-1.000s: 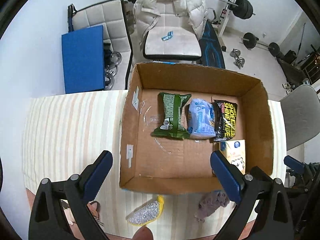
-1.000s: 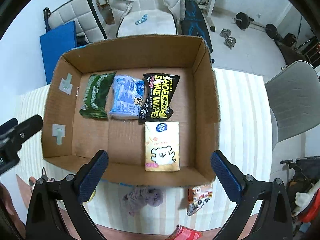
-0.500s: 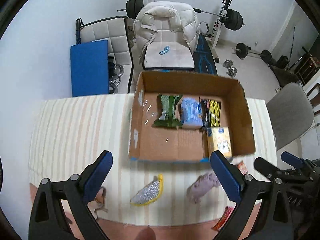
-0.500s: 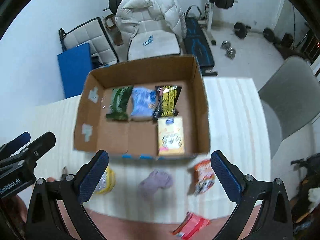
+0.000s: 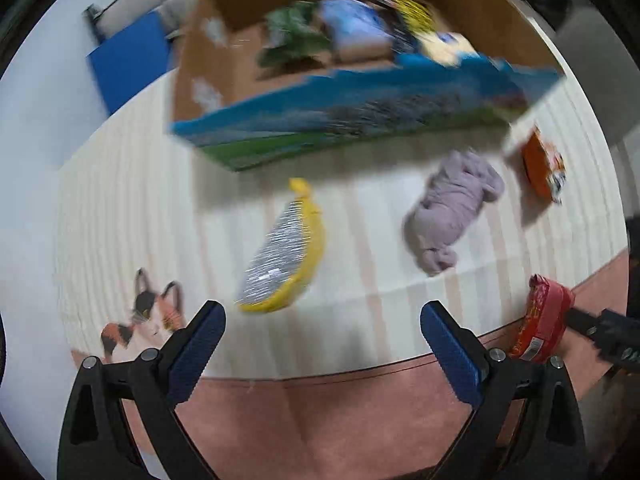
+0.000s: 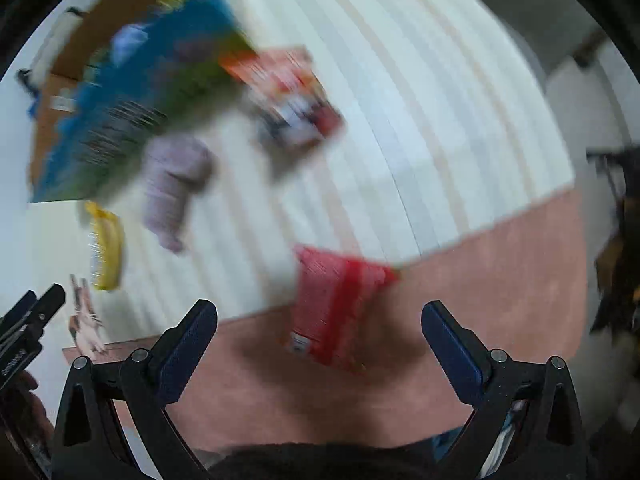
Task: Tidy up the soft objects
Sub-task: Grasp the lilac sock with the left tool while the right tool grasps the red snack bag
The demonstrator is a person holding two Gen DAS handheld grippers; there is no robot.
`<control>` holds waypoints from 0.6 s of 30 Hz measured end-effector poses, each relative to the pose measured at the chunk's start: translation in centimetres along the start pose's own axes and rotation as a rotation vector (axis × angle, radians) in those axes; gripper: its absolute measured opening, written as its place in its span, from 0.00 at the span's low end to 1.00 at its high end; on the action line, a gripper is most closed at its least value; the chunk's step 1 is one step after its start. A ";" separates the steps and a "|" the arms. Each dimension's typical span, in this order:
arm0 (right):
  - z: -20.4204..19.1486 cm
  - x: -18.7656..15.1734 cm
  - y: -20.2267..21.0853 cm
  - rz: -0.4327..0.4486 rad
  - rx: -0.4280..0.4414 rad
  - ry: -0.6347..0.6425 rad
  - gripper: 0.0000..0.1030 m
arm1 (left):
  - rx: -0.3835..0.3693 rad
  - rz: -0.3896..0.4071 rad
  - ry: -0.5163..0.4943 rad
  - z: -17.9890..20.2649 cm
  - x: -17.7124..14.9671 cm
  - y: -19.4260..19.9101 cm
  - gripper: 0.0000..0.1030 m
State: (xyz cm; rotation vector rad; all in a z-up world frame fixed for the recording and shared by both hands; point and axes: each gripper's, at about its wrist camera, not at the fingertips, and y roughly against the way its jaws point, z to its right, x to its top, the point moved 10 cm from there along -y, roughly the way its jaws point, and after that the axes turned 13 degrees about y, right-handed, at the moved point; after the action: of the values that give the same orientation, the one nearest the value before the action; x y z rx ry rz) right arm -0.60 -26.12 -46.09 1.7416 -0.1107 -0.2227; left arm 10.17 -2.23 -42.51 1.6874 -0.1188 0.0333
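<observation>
Left claw spread wide, gripping nothing, above the counter near a yellow scrubber and lilac cloth. Right claw equally wide, empty, over a red packet. Cardboard box beyond, blurred.

From my left claw's camera, the open cardboard box sits on the striped-cloth desk at twelve o'clock, packets inside. In front of it lie the yellow-edged silver scrubbing pad at centre, the crumpled lilac cloth at two o'clock and the orange snack packet beyond. The red packet lies at four o'clock, the cat-shaped cutout at eight.
</observation>
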 end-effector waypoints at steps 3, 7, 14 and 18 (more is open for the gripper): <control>0.4 -1.4 -3.1 -0.044 0.032 -0.044 1.00 | 0.009 -0.006 -0.063 2.7 0.5 -1.5 0.97; 0.0 -2.5 -6.6 -0.086 0.067 -0.088 0.93 | 0.028 -0.017 -0.151 6.6 2.3 -2.4 0.97; -0.8 -3.6 -7.8 -0.088 0.019 -0.015 0.50 | 0.055 -0.073 -0.256 11.2 4.2 -5.7 0.93; -0.7 -4.0 -7.4 -0.076 -0.004 0.015 0.48 | 0.050 -0.134 -0.264 12.4 4.0 -7.3 0.50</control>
State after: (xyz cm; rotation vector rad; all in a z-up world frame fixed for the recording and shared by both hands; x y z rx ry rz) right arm -4.74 -23.33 -52.94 1.7450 -0.0333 -0.2652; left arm 14.30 -13.87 -50.89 1.7399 -0.2041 -0.2901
